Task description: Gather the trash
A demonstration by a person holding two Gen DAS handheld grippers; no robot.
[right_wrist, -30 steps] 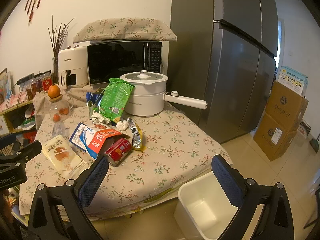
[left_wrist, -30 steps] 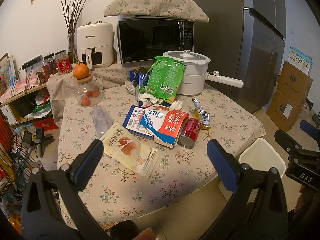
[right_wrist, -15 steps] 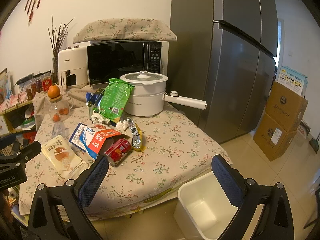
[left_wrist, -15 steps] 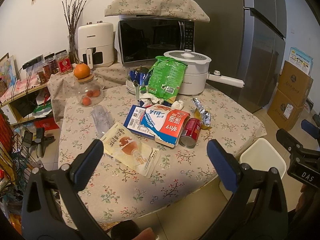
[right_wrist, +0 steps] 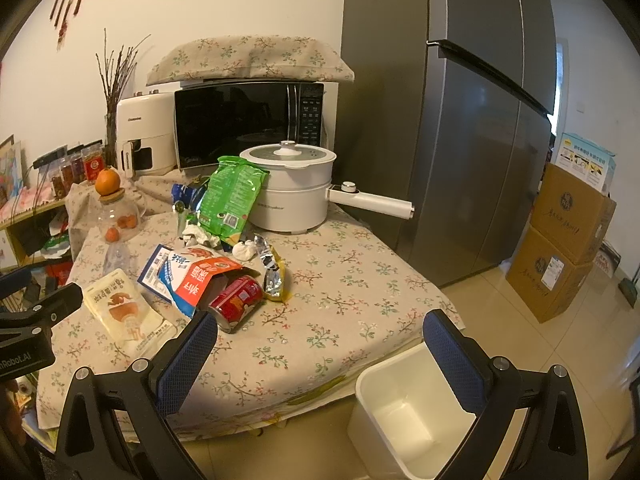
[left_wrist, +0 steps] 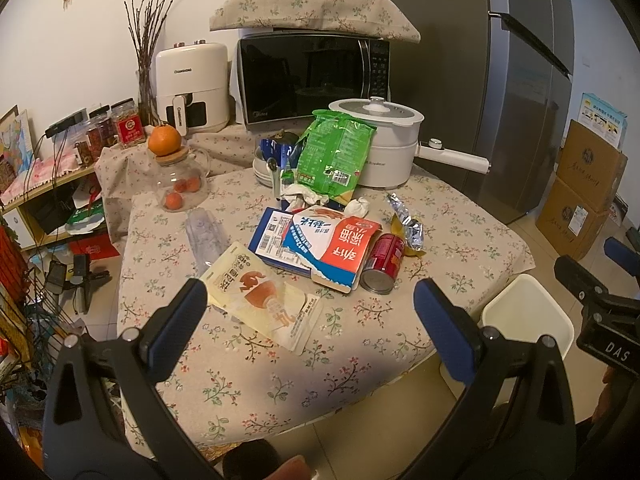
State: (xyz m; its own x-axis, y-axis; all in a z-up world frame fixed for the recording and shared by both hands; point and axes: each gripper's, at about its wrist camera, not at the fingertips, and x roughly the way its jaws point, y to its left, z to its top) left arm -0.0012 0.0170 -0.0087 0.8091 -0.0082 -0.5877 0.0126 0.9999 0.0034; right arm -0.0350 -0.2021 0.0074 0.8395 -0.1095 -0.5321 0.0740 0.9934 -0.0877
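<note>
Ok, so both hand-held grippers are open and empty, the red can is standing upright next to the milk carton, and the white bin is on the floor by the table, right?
Not quite: the red can lies on its side against the milk carton, as the right wrist view shows. The rest holds: the left hand-held gripper and the right hand-held gripper are open and empty, and the white bin is on the floor by the table.

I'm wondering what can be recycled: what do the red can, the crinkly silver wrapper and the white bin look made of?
Red can: probably metal, glossy printed wall with a dull silver end.
Silver wrapper: looks like foil-lined plastic film, mirror-shiny and sharply creased.
White bin: seems to be moulded plastic, with smooth matte walls and rounded corners.
</note>
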